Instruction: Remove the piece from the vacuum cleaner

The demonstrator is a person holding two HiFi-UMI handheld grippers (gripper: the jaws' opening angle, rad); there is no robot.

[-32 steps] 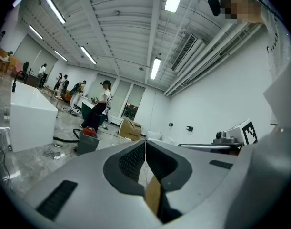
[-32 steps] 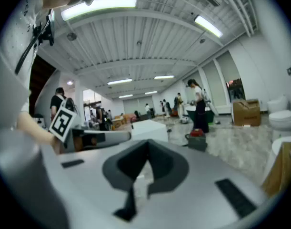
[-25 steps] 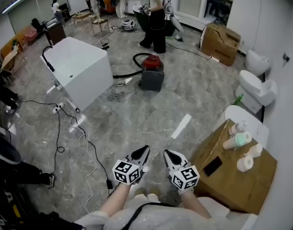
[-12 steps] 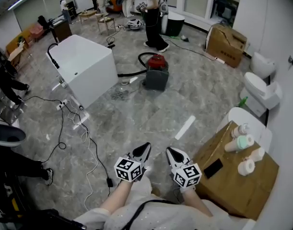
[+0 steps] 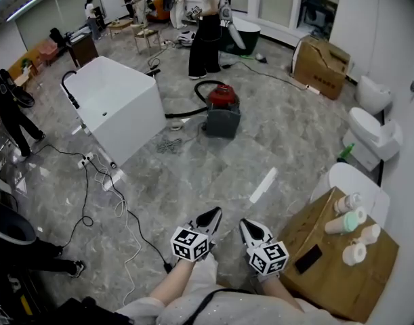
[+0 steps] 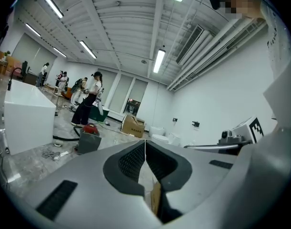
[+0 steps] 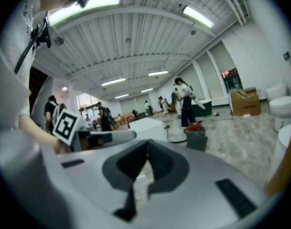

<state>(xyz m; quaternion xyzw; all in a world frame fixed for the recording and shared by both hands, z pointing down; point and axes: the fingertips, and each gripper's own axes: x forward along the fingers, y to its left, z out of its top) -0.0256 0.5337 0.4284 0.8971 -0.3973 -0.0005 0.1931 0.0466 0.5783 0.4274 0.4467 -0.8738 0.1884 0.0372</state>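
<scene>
A red and grey vacuum cleaner [image 5: 221, 110] stands on the marble floor well ahead of me, its black hose [image 5: 186, 112] curving off to the left. It also shows small in the left gripper view as the vacuum cleaner [image 6: 89, 138] and in the right gripper view as the vacuum cleaner [image 7: 196, 135]. My left gripper [image 5: 213, 216] and right gripper [image 5: 246, 227] hang side by side close to my body, far short of the vacuum. Both are shut with nothing between the jaws.
A white bathtub [image 5: 115, 103] stands left of the vacuum, with cables [image 5: 105, 181] trailing over the floor. A cardboard box [image 5: 342, 259] with bottles and a phone sits at my right. A white strip [image 5: 263, 185] lies on the floor. A person [image 5: 205, 29] stands behind the vacuum. Toilets [image 5: 376, 134] line the right wall.
The view has shifted forward, so the vacuum and bathtub sit a little lower and nearer. Both grippers stay shut and close together. The person behind the vacuum has stepped left.
</scene>
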